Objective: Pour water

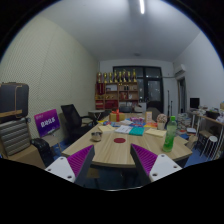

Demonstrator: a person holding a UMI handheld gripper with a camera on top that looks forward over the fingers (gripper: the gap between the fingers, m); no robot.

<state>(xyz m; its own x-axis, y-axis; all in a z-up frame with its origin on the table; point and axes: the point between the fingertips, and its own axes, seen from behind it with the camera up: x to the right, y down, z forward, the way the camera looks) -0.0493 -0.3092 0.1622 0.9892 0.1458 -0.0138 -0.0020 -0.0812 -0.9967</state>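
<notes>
The gripper (pixel 112 165) is seen from just behind its two fingers, which are spread wide apart and hold nothing; each white finger carries a flat magenta pad (pixel 80 159) with a faint grid texture on its inner face; beyond the fingers stretches a pale wooden table (pixel 105 150) with a smooth matt top; on its right side, past the right finger, stands a green translucent plastic bottle (pixel 170 134), upright, its long axis vertical and its cap pointing up; it is well apart from both fingers; further along the tabletop lie scattered small items, too small to identify, among them flat teal and white sheets (pixel 131 128); to the left a black office chair (pixel 73 117) and a purple sign (pixel 47 122) against the wall; at the far end, wooden shelves (pixel 120 90) with rows of small objects.
</notes>
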